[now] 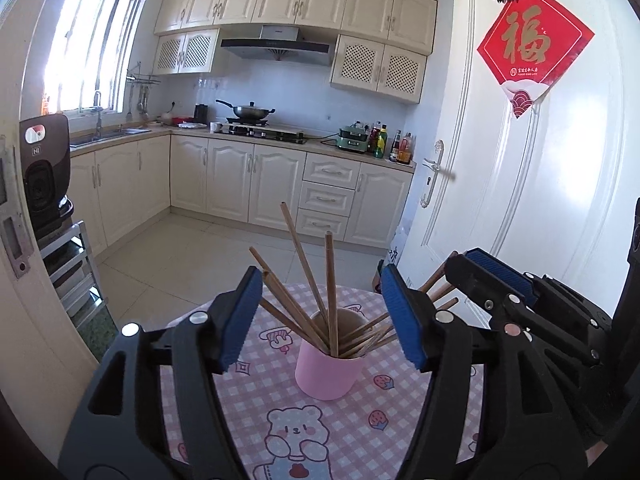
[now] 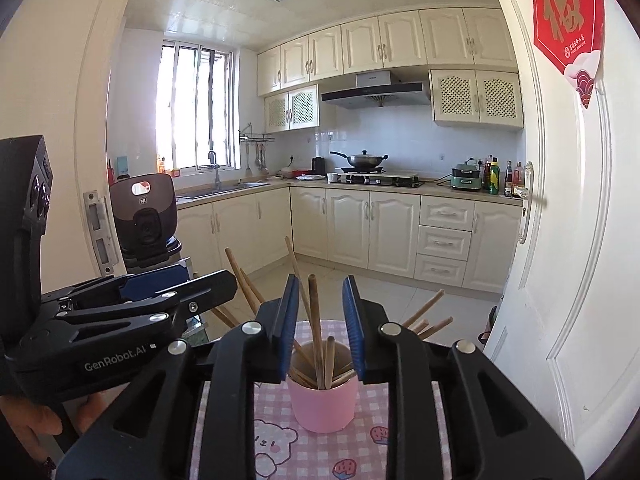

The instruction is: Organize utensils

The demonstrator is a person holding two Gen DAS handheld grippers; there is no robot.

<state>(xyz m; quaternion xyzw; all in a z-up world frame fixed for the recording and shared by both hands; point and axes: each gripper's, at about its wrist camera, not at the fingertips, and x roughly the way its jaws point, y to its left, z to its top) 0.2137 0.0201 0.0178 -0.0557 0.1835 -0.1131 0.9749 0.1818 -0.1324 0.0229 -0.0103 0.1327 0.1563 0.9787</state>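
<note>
A pink cup point(image 1: 329, 374) stands upright on a small table with a pink checked cloth point(image 1: 280, 412). Several brown wooden chopsticks point(image 1: 330, 296) fan out of the cup. My left gripper point(image 1: 322, 316) is open, its blue pads on either side of the cup and above it, holding nothing. My right gripper point(image 2: 322, 326) is part open, its pads either side of the upright chopsticks point(image 2: 316, 336) above the cup point(image 2: 323, 406), not clamping them. The right gripper also shows in the left wrist view point(image 1: 496, 276), right of the cup.
The table point(image 2: 344, 456) stands in a kitchen doorway. A white door point(image 1: 520, 184) is close on the right. A dark appliance point(image 1: 44, 168) on a metal rack point(image 1: 76, 272) stands on the left. Tiled floor point(image 1: 192, 252) and cabinets lie beyond.
</note>
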